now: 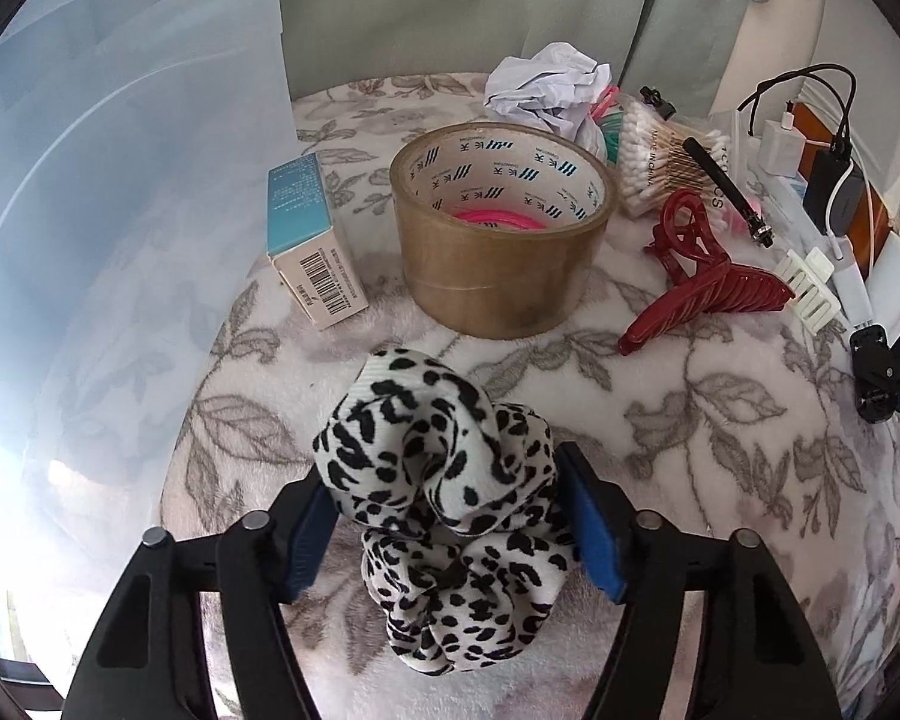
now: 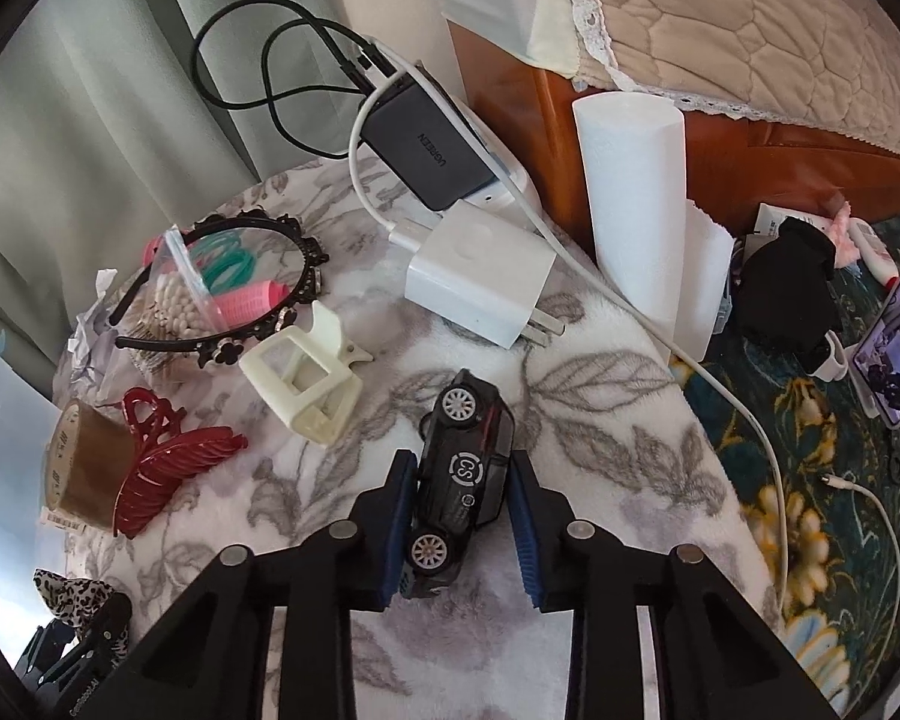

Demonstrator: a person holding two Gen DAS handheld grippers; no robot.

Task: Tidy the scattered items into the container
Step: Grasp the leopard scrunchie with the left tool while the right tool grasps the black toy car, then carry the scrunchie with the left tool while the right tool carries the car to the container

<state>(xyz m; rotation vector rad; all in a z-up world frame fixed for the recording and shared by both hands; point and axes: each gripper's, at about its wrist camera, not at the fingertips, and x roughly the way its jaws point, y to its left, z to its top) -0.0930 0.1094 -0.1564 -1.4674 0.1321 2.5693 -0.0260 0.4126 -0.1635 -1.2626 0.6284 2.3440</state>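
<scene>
Floral blanket [image 1: 690, 420] — left tongs [image 1: 450, 516] pinch scrunchie [image 1: 450, 498], right tongs [image 2: 459, 516] straddle toy car [image 2: 462, 480].

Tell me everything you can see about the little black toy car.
The toy car is a small glossy black model, plastic or metal by its look, with silver spoked wheels and a white round "CS" emblem on its flank. It lies tipped on its side on the leaf-patterned fleece blanket, so two wheels face the camera. It sits between the blue pads of the right claw: the left pad touches it, while a narrow gap shows at the right pad. Nothing else touches it; the cream hair clip lies apart.
</scene>
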